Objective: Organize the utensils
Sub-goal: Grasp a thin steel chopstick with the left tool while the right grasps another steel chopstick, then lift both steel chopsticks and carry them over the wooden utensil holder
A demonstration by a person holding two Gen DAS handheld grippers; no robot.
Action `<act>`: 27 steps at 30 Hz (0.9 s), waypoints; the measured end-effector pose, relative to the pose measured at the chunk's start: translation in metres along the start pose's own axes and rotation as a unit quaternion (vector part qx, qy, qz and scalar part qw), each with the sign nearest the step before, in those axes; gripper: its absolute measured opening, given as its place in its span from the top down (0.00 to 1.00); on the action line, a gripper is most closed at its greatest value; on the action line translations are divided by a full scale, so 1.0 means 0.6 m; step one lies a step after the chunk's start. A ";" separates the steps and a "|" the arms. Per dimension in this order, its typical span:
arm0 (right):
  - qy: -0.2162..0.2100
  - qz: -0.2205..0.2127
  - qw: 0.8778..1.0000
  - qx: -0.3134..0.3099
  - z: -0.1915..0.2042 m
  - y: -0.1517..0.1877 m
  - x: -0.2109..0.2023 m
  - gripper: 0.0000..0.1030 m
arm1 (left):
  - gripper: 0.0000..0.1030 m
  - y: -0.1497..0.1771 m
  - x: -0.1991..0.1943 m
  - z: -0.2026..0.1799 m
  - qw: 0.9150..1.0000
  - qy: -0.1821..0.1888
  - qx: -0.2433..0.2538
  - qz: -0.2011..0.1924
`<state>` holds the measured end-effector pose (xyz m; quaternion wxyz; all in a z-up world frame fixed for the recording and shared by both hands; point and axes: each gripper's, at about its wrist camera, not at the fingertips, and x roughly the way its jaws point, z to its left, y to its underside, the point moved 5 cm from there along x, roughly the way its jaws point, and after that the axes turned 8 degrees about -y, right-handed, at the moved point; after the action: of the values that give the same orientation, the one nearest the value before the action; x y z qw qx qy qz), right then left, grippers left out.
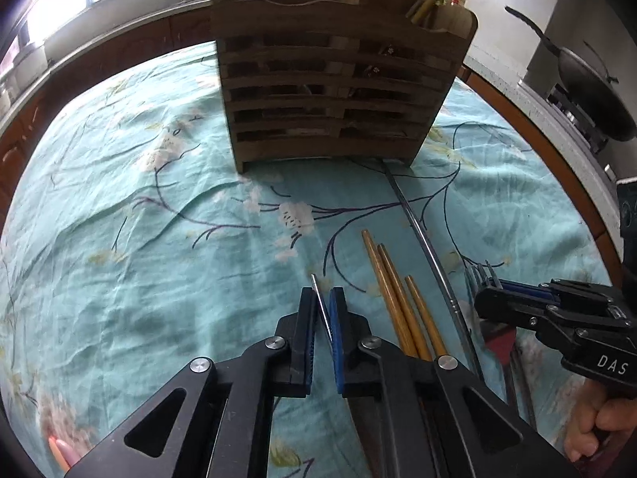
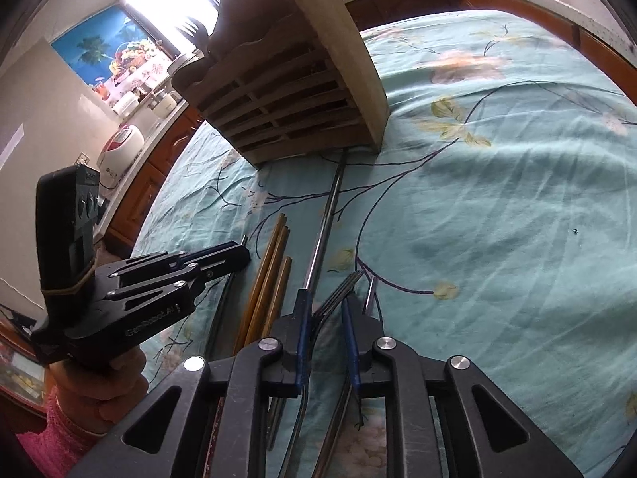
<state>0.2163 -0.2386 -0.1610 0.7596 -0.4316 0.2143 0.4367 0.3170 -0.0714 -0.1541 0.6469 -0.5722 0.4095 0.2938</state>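
Fork [image 2: 338, 292]: between the right gripper's [image 2: 327, 302] fingers, tines poking forward past the tips, stem running back under the gripper; lies low over the cloth [image 2: 497, 207].
Right fingers: slightly apart around the fork; contact with the pads hard to confirm.
Thin metal piece [image 1: 321, 306]: slanted between the left gripper's [image 1: 321, 302] fingers, tip sticking out ahead; possibly a knife blade, too narrow to tell.
Left fingers: nearly together, clamped on that metal piece.
Chopsticks [image 1: 402, 302]: three, yellow-brown, flat on the cloth between the two grippers, just right of the left gripper.
Long rod [image 1: 422, 235]: steel, on the cloth beside the chopsticks, far end touching the holder's base.
Holder [image 1: 338, 91]: slatted wood, upright on the cloth beyond both grippers, utensils standing in it.
Wok [image 1: 589, 83]: on the stove, far right.
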 end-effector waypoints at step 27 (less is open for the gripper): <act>-0.011 -0.091 0.994 -0.063 0.108 -0.024 -0.125 0.97 | 0.97 0.070 -0.294 0.071 0.987 0.049 -0.060 -0.142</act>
<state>0.1859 -0.2231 -0.0668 0.7700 -0.4914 0.1373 0.3831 0.2029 -0.0069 -0.0218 0.6259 -0.6762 0.3365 0.1946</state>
